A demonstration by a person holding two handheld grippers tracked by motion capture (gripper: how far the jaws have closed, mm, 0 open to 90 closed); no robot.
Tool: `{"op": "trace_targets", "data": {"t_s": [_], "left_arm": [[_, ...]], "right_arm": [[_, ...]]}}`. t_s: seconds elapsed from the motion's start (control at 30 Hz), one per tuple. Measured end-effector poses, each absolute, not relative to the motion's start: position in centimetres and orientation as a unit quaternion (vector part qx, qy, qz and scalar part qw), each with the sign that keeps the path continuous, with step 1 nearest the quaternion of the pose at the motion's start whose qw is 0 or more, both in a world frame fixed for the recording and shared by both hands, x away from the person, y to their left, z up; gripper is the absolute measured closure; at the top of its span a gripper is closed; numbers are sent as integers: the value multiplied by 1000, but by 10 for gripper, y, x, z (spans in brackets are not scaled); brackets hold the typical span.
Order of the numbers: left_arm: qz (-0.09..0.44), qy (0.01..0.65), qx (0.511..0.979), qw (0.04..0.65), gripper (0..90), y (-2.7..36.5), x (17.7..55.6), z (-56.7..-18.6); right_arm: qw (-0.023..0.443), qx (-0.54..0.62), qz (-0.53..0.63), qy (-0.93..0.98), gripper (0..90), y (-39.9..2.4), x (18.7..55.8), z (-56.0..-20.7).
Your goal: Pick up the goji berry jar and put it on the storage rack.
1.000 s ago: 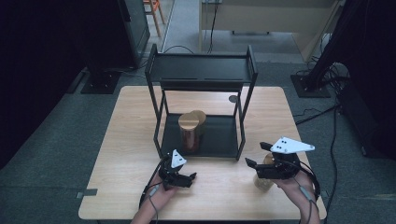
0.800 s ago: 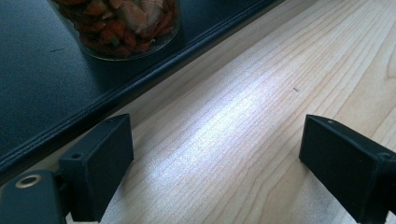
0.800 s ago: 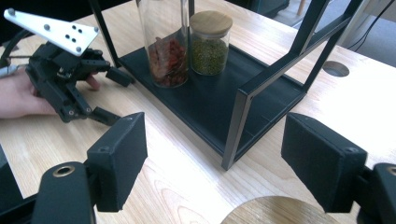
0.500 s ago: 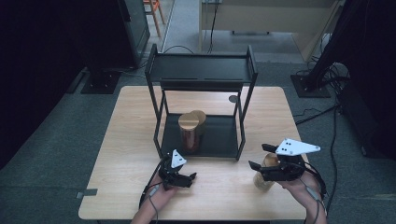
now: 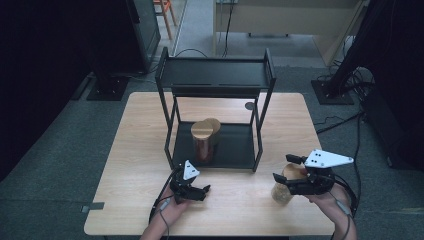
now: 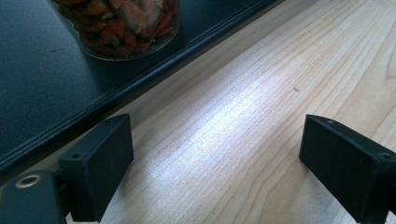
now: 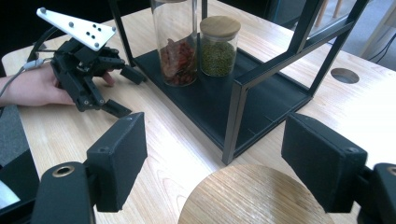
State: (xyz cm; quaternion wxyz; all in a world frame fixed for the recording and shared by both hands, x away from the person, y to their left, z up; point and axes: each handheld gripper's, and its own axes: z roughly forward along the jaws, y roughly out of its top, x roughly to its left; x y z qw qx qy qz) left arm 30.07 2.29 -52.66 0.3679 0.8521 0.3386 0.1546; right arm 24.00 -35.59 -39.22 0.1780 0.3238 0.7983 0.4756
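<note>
Hovering over a wooden-lidded jar on the tabletop, just right of the black rack, the right hand-held gripper stands wide, jaws either side of the lid without gripping. The left hand-held gripper rests wide and empty near the rack's front edge, close to the chilli jar.

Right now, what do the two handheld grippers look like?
Both are black, each with two blocky black jaws. The left gripper carries a small pale three-cornered plate; the right gripper a longer one with dark dots. A dark cable trails from each. No sleeves are visible.
</note>
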Motion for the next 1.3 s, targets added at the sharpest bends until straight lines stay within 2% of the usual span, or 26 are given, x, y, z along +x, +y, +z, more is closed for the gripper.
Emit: {"op": "trace_targets", "data": {"t_s": [1.3], "left_arm": [[155, 337, 853, 367, 102, 23, 301, -527]], "right_arm": [[176, 322, 475, 799, 218, -382, 239, -403]]}}
